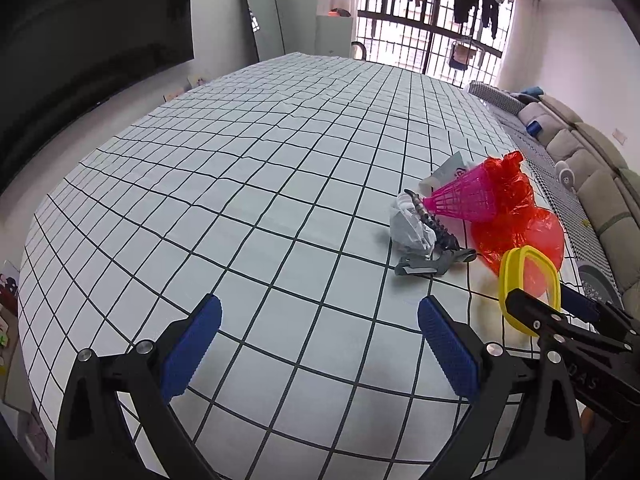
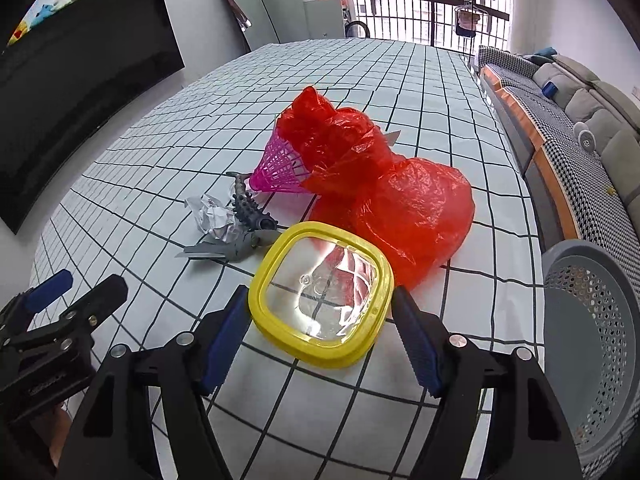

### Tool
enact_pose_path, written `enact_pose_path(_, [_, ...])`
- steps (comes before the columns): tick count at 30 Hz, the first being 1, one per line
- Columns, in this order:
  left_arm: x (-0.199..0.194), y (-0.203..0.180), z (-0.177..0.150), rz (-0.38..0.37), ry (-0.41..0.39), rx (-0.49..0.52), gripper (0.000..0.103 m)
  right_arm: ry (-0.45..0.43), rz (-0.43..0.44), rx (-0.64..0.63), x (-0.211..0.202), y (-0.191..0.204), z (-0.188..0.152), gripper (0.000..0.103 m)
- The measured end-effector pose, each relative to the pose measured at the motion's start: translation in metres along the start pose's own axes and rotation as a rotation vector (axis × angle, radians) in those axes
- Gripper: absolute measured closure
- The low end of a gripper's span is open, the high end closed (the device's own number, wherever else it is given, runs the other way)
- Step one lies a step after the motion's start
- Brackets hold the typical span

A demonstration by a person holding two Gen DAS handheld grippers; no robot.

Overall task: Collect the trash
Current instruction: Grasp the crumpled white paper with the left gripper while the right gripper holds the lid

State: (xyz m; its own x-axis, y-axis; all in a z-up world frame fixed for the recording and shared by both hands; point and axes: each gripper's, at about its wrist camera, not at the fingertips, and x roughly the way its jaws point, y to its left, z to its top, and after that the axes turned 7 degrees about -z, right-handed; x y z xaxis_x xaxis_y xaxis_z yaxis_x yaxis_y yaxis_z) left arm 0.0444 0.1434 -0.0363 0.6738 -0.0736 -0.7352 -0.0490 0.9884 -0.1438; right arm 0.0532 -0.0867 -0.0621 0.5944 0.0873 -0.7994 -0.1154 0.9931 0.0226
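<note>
A square lid with a yellow rim and clear middle [image 2: 320, 300] sits between the blue pads of my right gripper [image 2: 320, 296], which press on its left and right edges. In the left wrist view the yellow lid [image 1: 506, 280] stands tilted above the cloth in the right gripper [image 1: 540, 300]. Just beyond lie a crumpled red plastic bag [image 2: 392, 196], a pink plastic cone [image 2: 280, 164], a ball of crumpled white paper [image 2: 216, 216] and a grey spiky toy [image 2: 248, 208]. My left gripper [image 1: 320, 308] hovers open over bare cloth, left of the pile.
The table wears a white cloth with a black grid [image 1: 240, 184]. A grey perforated basket [image 2: 592, 320] stands at the table's right edge. A grey sofa [image 2: 592, 92] runs along the right, a dark screen [image 2: 80, 72] along the left. A white packet [image 1: 448, 168] lies behind the cone.
</note>
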Motion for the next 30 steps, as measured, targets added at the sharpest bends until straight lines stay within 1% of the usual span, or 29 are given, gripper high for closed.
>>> enact_pose_path(4, [0.002,-0.006,0.002,-0.009,0.01,0.003,0.006,-0.017,0.013,0.004,-0.019,-0.007,-0.012,0.034])
enact_pose_path(8, [0.007,-0.014,0.007,-0.023,0.029,0.002,0.006,-0.036,0.003,0.008,-0.034,-0.019,-0.021,0.034])
enact_pose_path(12, [0.016,-0.023,0.017,-0.007,0.038,0.013,0.006,-0.056,0.0,0.033,-0.045,-0.035,-0.026,0.034])
enact_pose_path(18, [0.033,-0.036,0.032,0.022,0.037,0.029,0.006,-0.073,-0.002,0.072,-0.05,-0.058,-0.026,0.034])
enact_pose_path(22, [0.045,-0.044,0.037,0.046,0.039,0.057,0.006,-0.075,0.0,0.093,-0.047,-0.067,-0.029,0.034])
enact_pose_path(26, [0.063,-0.043,0.039,0.028,0.08,0.041,0.006,-0.068,0.004,0.112,-0.043,-0.076,-0.031,0.034])
enact_pose_path(30, [0.074,-0.044,0.04,0.04,0.097,0.04,0.007,-0.059,0.008,0.13,-0.04,-0.083,-0.033,0.034])
